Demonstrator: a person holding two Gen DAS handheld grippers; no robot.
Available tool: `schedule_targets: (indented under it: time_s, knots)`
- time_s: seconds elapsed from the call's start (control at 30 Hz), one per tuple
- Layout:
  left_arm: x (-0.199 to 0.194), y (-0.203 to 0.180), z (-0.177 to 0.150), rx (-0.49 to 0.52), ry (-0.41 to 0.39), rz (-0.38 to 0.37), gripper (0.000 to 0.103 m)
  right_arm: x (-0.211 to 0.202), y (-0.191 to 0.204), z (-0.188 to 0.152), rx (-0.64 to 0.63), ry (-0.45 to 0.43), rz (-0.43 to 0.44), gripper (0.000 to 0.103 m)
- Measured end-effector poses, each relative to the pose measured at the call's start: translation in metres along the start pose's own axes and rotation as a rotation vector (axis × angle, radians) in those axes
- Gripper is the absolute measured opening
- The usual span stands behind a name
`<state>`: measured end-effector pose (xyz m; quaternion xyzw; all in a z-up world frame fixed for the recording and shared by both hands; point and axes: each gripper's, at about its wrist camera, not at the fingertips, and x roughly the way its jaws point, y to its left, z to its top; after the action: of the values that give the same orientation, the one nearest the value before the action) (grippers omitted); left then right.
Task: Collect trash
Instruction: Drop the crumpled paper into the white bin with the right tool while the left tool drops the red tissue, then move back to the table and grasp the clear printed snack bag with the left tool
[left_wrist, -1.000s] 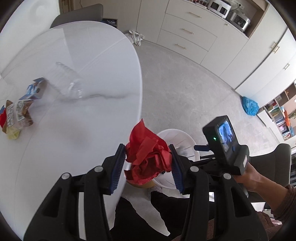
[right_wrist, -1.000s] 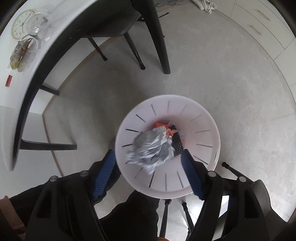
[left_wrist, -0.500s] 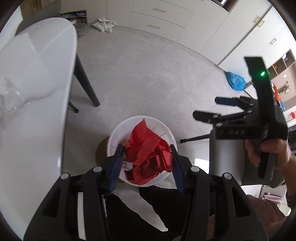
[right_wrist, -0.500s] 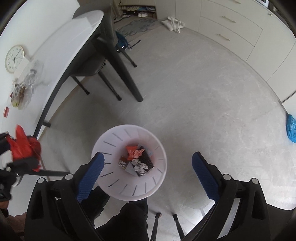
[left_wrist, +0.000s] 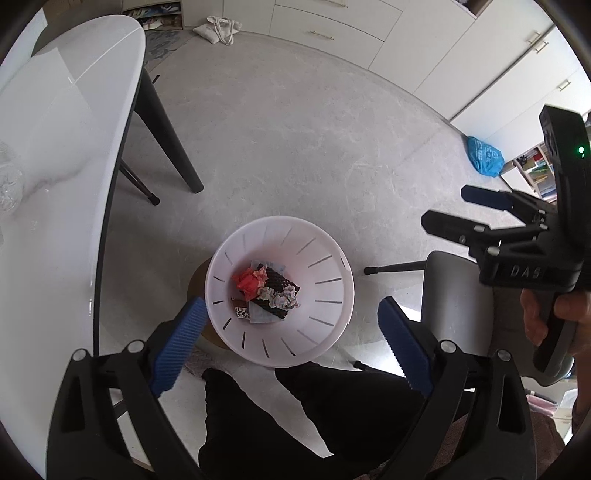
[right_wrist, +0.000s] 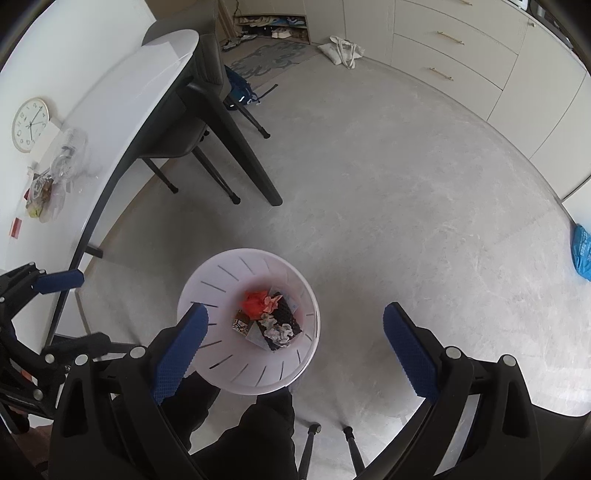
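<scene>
A white slotted bin (left_wrist: 332, 258) (right_wrist: 221, 266) stands on the floor right below both grippers. In it lie a crumpled red paper (left_wrist: 247, 282) (right_wrist: 255, 301), a crumpled grey paper (left_wrist: 282, 297) (right_wrist: 279, 332) and dark packaging. My left gripper (left_wrist: 290, 314) (right_wrist: 79, 310) hangs over the bin with its jaws opening and nothing between them. My right gripper (right_wrist: 295, 310) (left_wrist: 454, 208) is open and empty, held beside it. On the white table (left_wrist: 55, 147) (right_wrist: 122, 81) remain a clear plastic bottle (right_wrist: 70, 151) and some wrappers (right_wrist: 42, 192).
Black table legs (left_wrist: 173, 147) and a dark chair (right_wrist: 192, 110) stand left of the bin. A grey chair (left_wrist: 454, 295) is at the right, a blue bag (left_wrist: 484, 157) near the cabinets. The person's black-clad legs (left_wrist: 295, 424) are just below the bin.
The left gripper carried the red paper from the table edge over the bin and let it drop in. The right gripper dropped the grey paper into the bin, opened wide and rose.
</scene>
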<state>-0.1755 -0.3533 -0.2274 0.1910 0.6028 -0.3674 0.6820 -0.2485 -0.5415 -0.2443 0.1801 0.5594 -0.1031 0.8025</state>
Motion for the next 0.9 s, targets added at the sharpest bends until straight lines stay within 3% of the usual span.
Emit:
schedule_targets:
  time_s: [0.23,0.4,0.63,0.9]
  knots:
    - [-0.006,0.003,0.005,-0.035,-0.031,0.020,0.090,-0.001,0.012,0.006,-0.020,-0.014,0.006,0.095]
    - [-0.035,0.031,0.001,-0.117,-0.101,0.069,0.090,-0.012,0.040,0.016,-0.082,-0.055,0.000,0.095]
    - [-0.107,0.119,-0.021,-0.310,-0.240,0.232,0.090,-0.038,0.132,0.040,-0.318,-0.139,0.059,0.095]
    - [-0.148,0.235,-0.054,-0.477,-0.290,0.369,0.090,-0.041,0.244,0.066,-0.496,-0.188,0.158,0.095]
